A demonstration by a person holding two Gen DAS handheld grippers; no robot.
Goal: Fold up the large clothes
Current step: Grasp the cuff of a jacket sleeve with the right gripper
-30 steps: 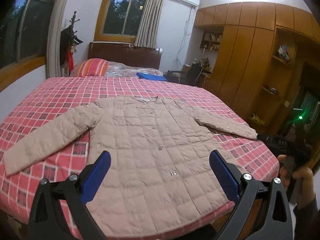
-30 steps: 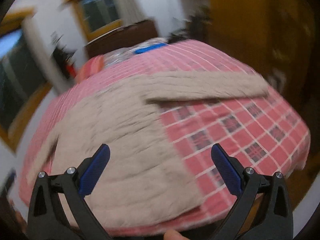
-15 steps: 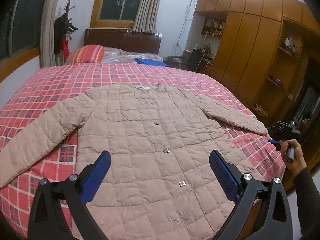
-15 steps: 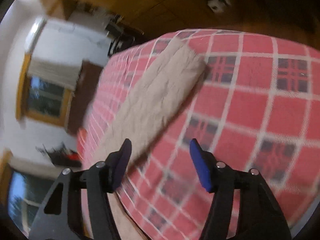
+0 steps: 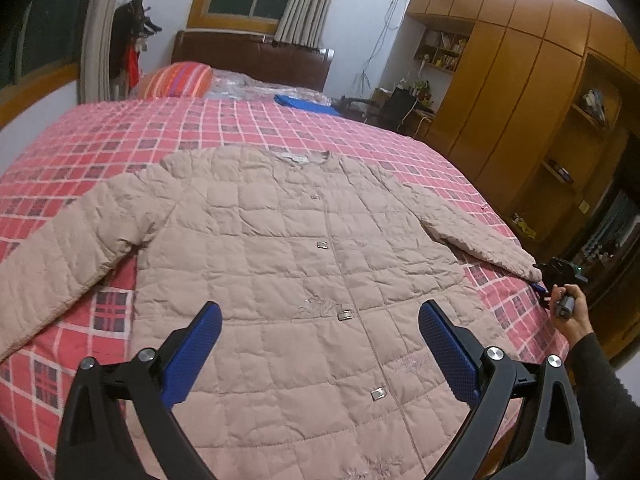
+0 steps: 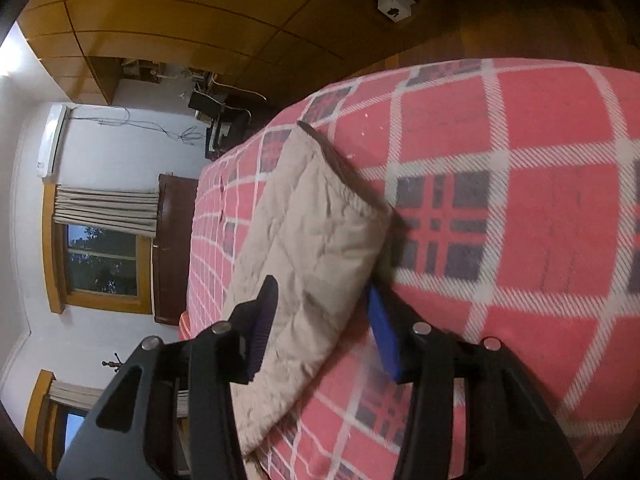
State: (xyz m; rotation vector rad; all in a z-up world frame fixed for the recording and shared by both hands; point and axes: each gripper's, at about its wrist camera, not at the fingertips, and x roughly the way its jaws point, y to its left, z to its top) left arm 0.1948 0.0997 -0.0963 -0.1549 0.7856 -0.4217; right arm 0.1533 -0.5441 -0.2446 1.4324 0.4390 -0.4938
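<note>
My left gripper [image 5: 320, 332] hangs with its jaws spread wide and nothing between them, over the lower front of the jacket. My right gripper [image 6: 320, 312] has its jaws partly closed around the cuff of the jacket's sleeve [image 6: 312, 240], one blue pad above the fabric and one below; I cannot tell whether they pinch it yet.

The bed [image 5: 280, 128], under a red checked cover, fills most of the left view. The beige quilted jacket [image 5: 304, 264] lies flat on it, front up and buttoned, collar toward twelve o'clock and hem toward six. One sleeve runs out to eight o'clock, the other to three o'clock, where its cuff nears the bed's edge. There my right hand [image 5: 570, 312] grips the tool's handle. A striped pillow [image 5: 178, 80] lies at eleven o'clock by the headboard, and a folded blue cloth [image 5: 304, 103] at twelve o'clock.
</note>
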